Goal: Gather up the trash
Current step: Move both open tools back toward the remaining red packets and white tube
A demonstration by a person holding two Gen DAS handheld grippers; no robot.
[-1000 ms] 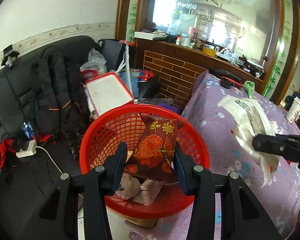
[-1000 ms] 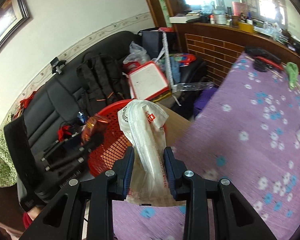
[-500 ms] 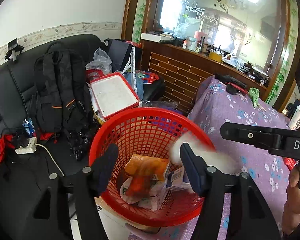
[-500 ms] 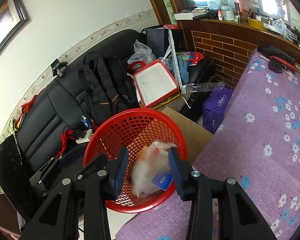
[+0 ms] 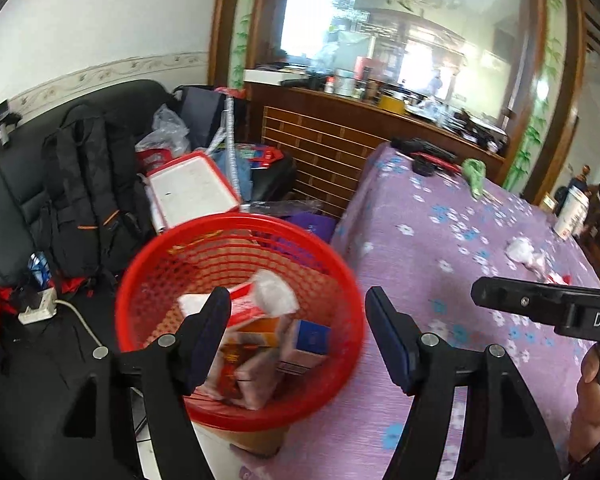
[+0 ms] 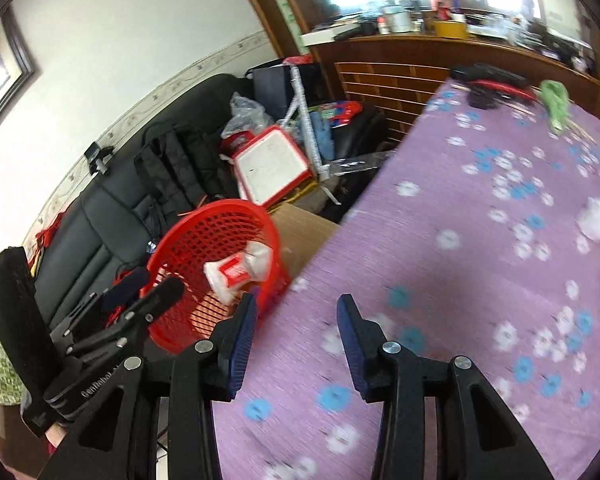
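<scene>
With both grippers, left [image 5: 298,334] and right [image 6: 296,336], spread empty, basket [image 5: 340,280] held trash; next target: wrapper [image 6: 598,224] far right on table [image 6: 440,280], approach low, pinch centre.

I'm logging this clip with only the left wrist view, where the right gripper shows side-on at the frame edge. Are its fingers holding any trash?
Observer: No. The right gripper is open, with nothing between its fingers.
Operator: What is it pointed at?
Observer: It is pointed at the purple flowered tablecloth. The red basket sits off to its left.
Operator: Does its camera catch my gripper?
Observer: Yes. The left gripper appears side-on, right by the basket's near rim.
</scene>
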